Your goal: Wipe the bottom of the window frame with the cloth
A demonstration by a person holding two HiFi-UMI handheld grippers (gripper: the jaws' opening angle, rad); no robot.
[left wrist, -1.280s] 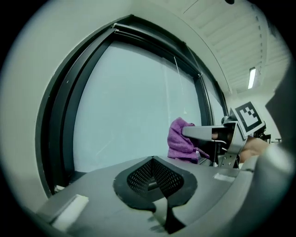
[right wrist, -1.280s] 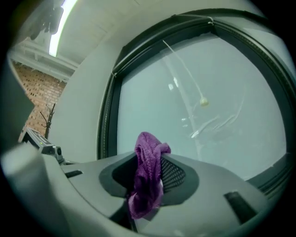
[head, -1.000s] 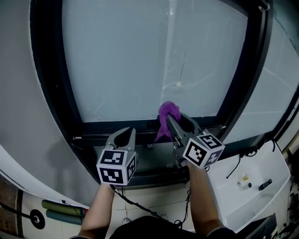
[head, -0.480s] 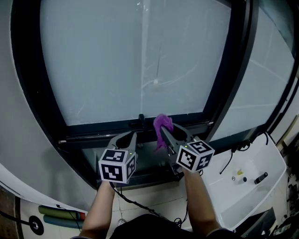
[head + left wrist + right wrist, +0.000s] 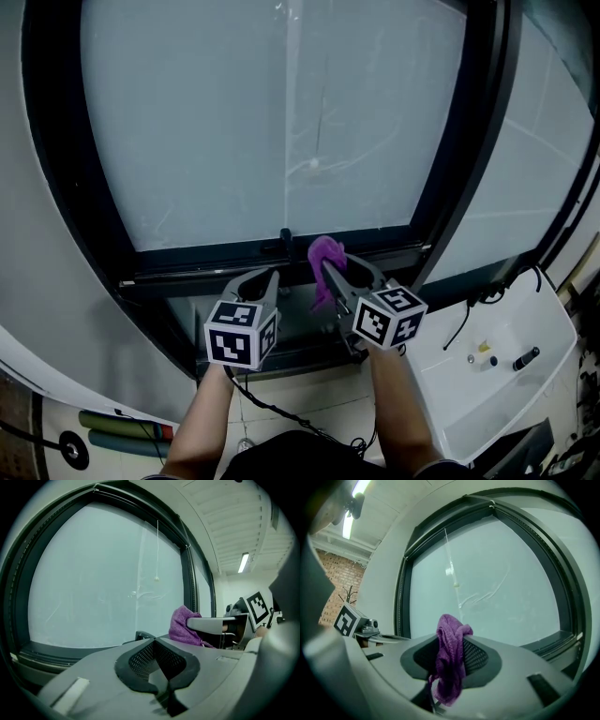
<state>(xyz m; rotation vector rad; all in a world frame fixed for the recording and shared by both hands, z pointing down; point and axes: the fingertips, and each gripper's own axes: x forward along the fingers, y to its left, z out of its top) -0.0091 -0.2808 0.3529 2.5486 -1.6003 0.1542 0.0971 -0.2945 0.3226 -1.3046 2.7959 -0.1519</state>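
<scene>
A purple cloth (image 5: 325, 263) is pinched in my right gripper (image 5: 330, 269), bunched above the jaws and hanging below them. It hangs just short of the black bottom rail of the window frame (image 5: 206, 259). In the right gripper view the cloth (image 5: 451, 660) fills the gap between the jaws. My left gripper (image 5: 263, 279) hovers beside it on the left, jaws shut with nothing between them (image 5: 154, 645). The cloth (image 5: 182, 626) also shows in the left gripper view at the right.
A frosted pane (image 5: 272, 122) fills the frame, with a thin cord and bead (image 5: 313, 163) hanging before it. A black handle (image 5: 284, 236) sits on the bottom rail. A white tray (image 5: 497, 370) with small items stands at lower right. Cables trail below the sill.
Since a second ago the view shifted and both grippers drew back slightly toward me. Over the last half second the grippers have hardly moved; the cloth stays gripped.
</scene>
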